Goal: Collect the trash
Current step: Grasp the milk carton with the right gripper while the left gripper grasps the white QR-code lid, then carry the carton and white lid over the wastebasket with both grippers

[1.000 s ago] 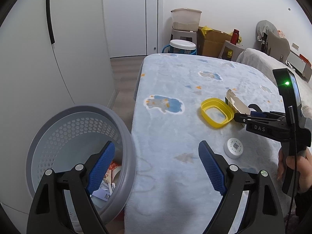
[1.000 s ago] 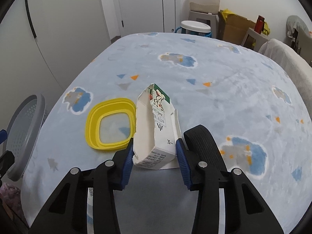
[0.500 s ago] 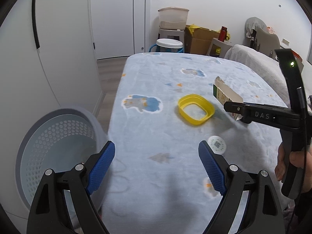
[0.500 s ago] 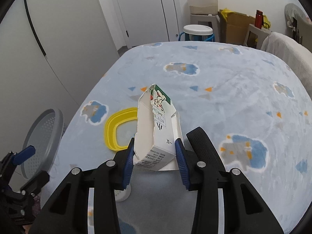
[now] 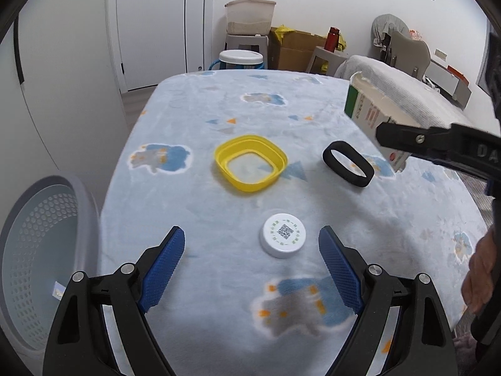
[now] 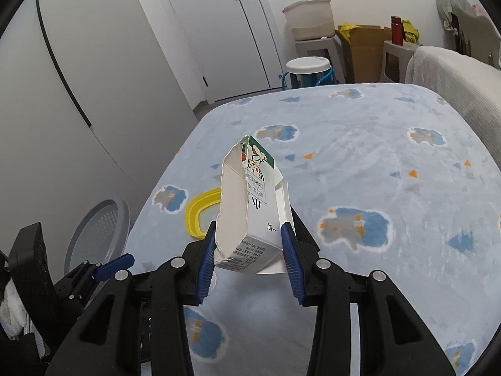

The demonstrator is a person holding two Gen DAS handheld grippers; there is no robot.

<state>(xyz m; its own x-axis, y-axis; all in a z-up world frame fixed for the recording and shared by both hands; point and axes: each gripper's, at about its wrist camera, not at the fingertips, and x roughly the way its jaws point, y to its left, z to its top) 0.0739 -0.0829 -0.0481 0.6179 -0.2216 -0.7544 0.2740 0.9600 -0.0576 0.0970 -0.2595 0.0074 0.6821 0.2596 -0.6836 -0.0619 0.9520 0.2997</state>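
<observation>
Half the yellow lid [image 6: 200, 216] behind carton [image 6: 247, 219].

A room in a home is shown. A soft blue blanket [image 5: 219, 219] with little pictures is spread out. White doors [image 5: 162, 22], a cardboard box [image 5: 294, 50], plastic stools [image 5: 247, 42] and a laundry-style basket [image 5: 34, 244] are seen nearby.

The blanket [image 5: 194, 213] is pale blue with darker blue-and-grey blotches and small orange and blue triangles. On it lie a bright yellow lid [image 5: 250, 163], a black band [image 5: 348, 163] and a white cap [image 5: 283, 235] with a dark code. The carton [image 6: 249, 206] is white with green, red and black print. The basket [image 5: 37, 250] is grey. Both grippers' fingers [image 5: 164, 264] are blue on black arms.
</observation>
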